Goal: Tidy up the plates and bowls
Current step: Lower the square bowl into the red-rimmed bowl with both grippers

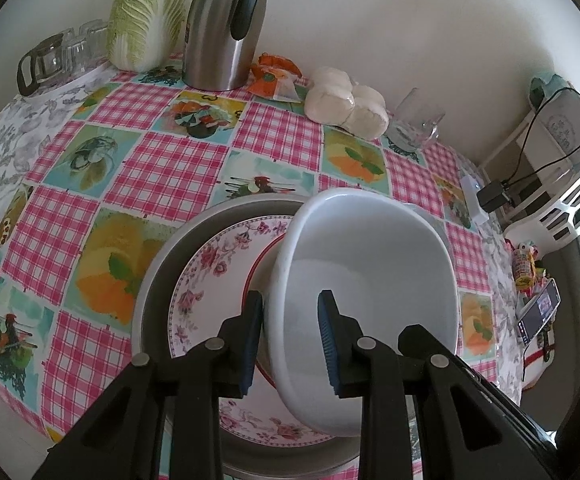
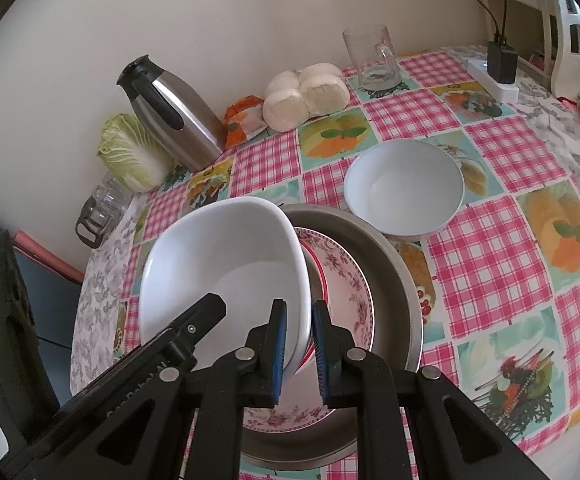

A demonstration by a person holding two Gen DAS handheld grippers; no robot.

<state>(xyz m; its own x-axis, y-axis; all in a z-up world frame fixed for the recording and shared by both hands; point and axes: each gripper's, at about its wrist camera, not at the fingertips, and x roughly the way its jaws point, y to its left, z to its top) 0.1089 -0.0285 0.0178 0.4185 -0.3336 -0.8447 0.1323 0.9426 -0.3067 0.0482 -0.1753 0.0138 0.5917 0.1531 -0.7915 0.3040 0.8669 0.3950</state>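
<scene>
A white bowl (image 1: 370, 280) is held tilted over a stack: a floral plate (image 1: 209, 276) with a red-rimmed plate (image 1: 263, 248) on it, inside a grey metal pan (image 1: 161, 264). My left gripper (image 1: 290, 340) is shut on the bowl's left rim, one finger inside, one outside. My right gripper (image 2: 300, 344) is shut on the right rim of the same white bowl (image 2: 225, 264), above the floral plate (image 2: 346, 280) and pan (image 2: 394, 272). A second white bowl (image 2: 404, 188) sits on the tablecloth behind the pan.
On the checked tablecloth (image 1: 161, 168) along the wall stand a steel thermos jug (image 1: 221, 32), a cabbage (image 1: 141, 20), glass cups (image 1: 61, 56), wrapped buns (image 1: 346, 100), an orange packet (image 1: 273, 76) and a glass mug (image 2: 372, 58). A power strip (image 2: 494, 76) lies at the right edge.
</scene>
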